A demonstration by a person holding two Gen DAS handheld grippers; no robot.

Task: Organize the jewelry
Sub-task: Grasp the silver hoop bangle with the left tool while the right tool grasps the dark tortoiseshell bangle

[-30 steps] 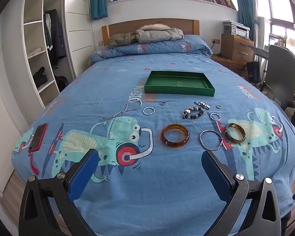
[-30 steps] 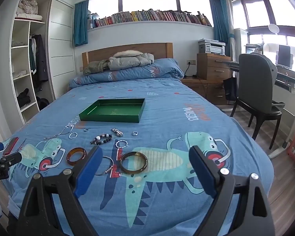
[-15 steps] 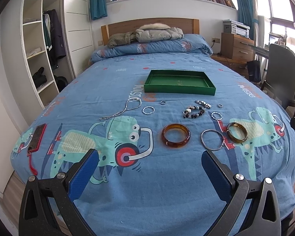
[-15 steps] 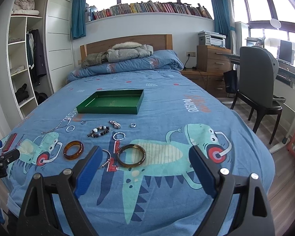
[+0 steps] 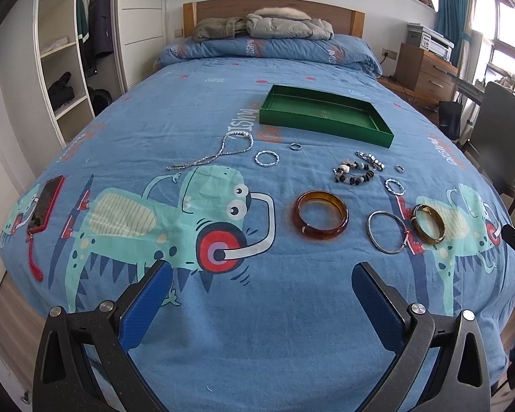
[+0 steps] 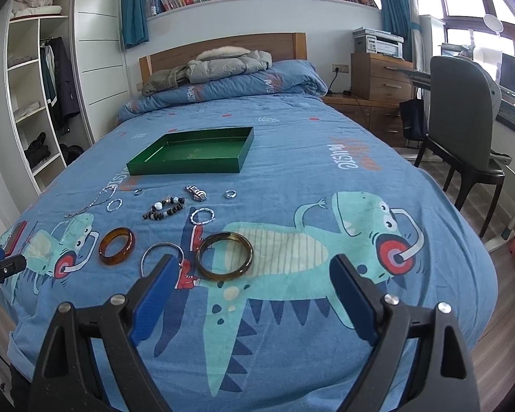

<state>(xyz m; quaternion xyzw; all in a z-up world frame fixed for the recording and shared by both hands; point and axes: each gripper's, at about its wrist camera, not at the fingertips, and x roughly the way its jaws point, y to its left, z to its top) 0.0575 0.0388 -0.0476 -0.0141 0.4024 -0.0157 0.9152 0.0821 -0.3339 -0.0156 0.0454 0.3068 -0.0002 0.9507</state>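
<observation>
Left wrist view: left gripper [image 5: 257, 283] gaping wide, nothing between fingers, hovering above bedspread [image 5: 223, 326] near foot of bed. Vs 1 s ago: cam closer and lower, jewelry bigger in frame, so approach underway; nothing picked yet, green tray [image 5: 326, 127] seemingly bare. Amber bangle [image 5: 320, 215] lying flat just ahead, slightly right of gripper centreline, hole facing up, no real long axis. Thin silver bangle [image 5: 387, 231] and brown-gold bangle [image 5: 429, 224] side by side further right, maybe touching. Silver chain necklace [image 5: 219, 152] stretched w/ long axis running lower-left to upper-right, loop end toward tray. Beaded bracelet [image 5: 353, 175], two twisted silver rings [image 5: 266, 158], small bits btwn bangles and tray. Red phone [image 5: 46, 204] at left edge.

Right wrist view: right gripper [image 6: 252, 281] spread fully too, empty. Also nearer and tipped down vs before. Brown-gold bangle [image 6: 224, 256] flat, just beyond left fingertip; prob. first target. Tray [image 6: 185, 166] well beyond, long side across bed.
</observation>
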